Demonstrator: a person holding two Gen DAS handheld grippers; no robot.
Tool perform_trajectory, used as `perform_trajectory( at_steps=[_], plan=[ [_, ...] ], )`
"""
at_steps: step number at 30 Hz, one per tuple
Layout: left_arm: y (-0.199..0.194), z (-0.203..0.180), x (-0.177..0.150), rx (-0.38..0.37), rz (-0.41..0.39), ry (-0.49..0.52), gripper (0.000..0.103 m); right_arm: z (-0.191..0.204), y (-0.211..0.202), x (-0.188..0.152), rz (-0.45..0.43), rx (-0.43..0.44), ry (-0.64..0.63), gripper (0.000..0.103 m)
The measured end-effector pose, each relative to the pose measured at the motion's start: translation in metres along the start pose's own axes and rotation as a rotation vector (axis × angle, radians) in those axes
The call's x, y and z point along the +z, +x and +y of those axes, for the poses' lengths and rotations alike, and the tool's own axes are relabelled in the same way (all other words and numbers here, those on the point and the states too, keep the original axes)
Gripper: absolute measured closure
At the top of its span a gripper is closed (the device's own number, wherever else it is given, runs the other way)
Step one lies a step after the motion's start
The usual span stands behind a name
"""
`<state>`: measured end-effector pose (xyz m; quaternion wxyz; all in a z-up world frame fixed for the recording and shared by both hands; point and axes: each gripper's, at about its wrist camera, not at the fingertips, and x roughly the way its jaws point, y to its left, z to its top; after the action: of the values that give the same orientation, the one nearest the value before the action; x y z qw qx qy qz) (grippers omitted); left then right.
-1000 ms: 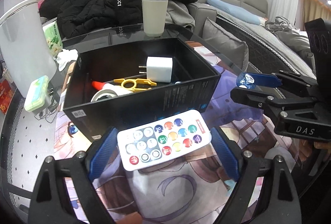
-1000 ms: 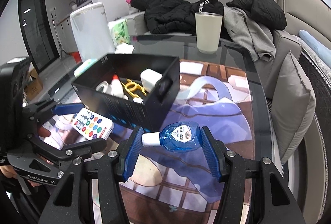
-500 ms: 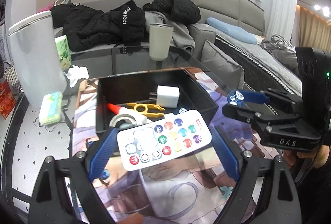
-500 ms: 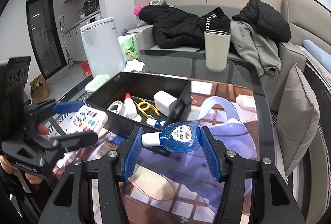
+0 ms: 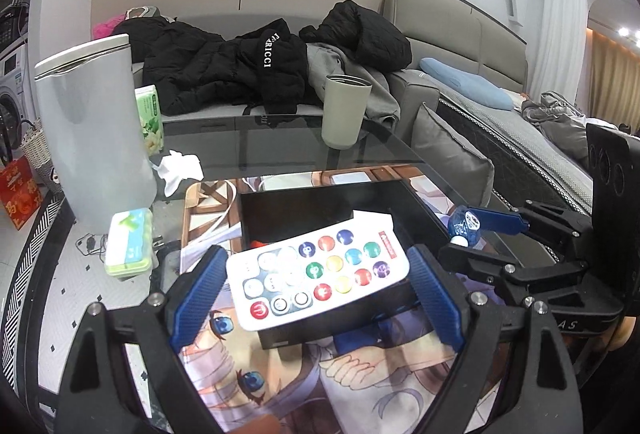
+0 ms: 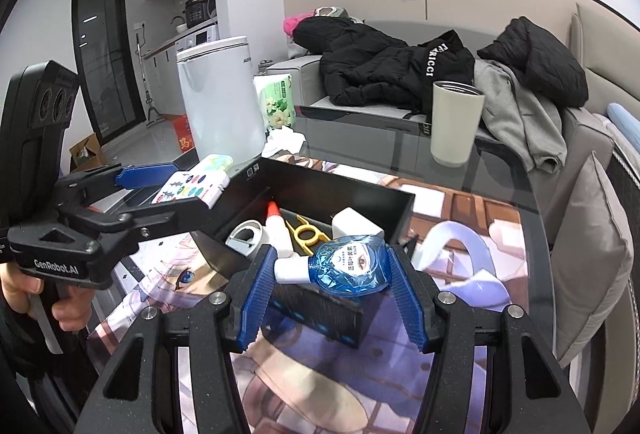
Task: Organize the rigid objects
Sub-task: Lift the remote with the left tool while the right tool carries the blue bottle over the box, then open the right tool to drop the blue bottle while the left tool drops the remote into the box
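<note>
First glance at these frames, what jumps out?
Both grippers are loaded: the left gripper clamps a white remote with coloured buttons over the black box, and the right gripper holds a blue eye-drop bottle at the box's near edge. Inside the box lie a white charger, a yellow tool and a glue bottle. Behind stands a beige tumbler on the glass table.

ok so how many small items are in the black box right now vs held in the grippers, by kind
In the black box:
white tape roll: 1
white glue bottle with red tip: 1
yellow plastic tool: 1
white charger cube: 1
Held:
white remote with coloured buttons, left gripper: 1
blue eye-drop bottle, right gripper: 1
Total: 6
</note>
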<state>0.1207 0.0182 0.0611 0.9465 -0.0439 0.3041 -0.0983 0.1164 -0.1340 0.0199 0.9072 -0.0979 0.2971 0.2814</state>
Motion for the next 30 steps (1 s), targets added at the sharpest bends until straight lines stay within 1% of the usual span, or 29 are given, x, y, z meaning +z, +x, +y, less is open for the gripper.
perform_trajectory(
  at_steps=[4,9,11,12,15,20,28,29,30],
  plan=[
    [0.010,0.001,0.001,0.031,0.002,0.027,0.013,0.002,0.008,0.010,-0.005,0.014,-0.017,0.046],
    [0.030,0.006,0.004,0.061,0.025,0.017,0.013,0.004,0.027,0.025,0.014,0.001,-0.086,0.046],
    [0.036,0.008,0.006,0.086,0.026,0.015,0.013,0.004,0.035,0.024,0.018,0.013,-0.082,0.045],
    [0.039,0.009,0.007,0.090,0.029,0.012,0.013,0.004,0.039,0.022,0.018,0.006,-0.077,0.045],
    [0.043,0.011,0.010,0.088,0.033,0.000,0.013,0.007,0.047,0.019,0.040,0.005,-0.102,0.045],
    [0.049,0.009,0.012,0.104,0.023,0.010,0.013,0.006,0.050,0.019,0.035,0.004,-0.108,0.045],
    [0.061,0.009,0.009,0.115,0.054,0.020,0.013,0.006,0.060,0.015,0.053,-0.003,-0.123,0.045],
    [0.061,0.008,0.009,0.114,0.054,0.023,0.013,0.006,0.060,0.014,0.055,-0.006,-0.123,0.043],
    [0.061,0.008,0.009,0.108,0.054,0.023,0.013,0.006,0.060,0.013,0.056,-0.018,-0.124,0.037]
  ],
)
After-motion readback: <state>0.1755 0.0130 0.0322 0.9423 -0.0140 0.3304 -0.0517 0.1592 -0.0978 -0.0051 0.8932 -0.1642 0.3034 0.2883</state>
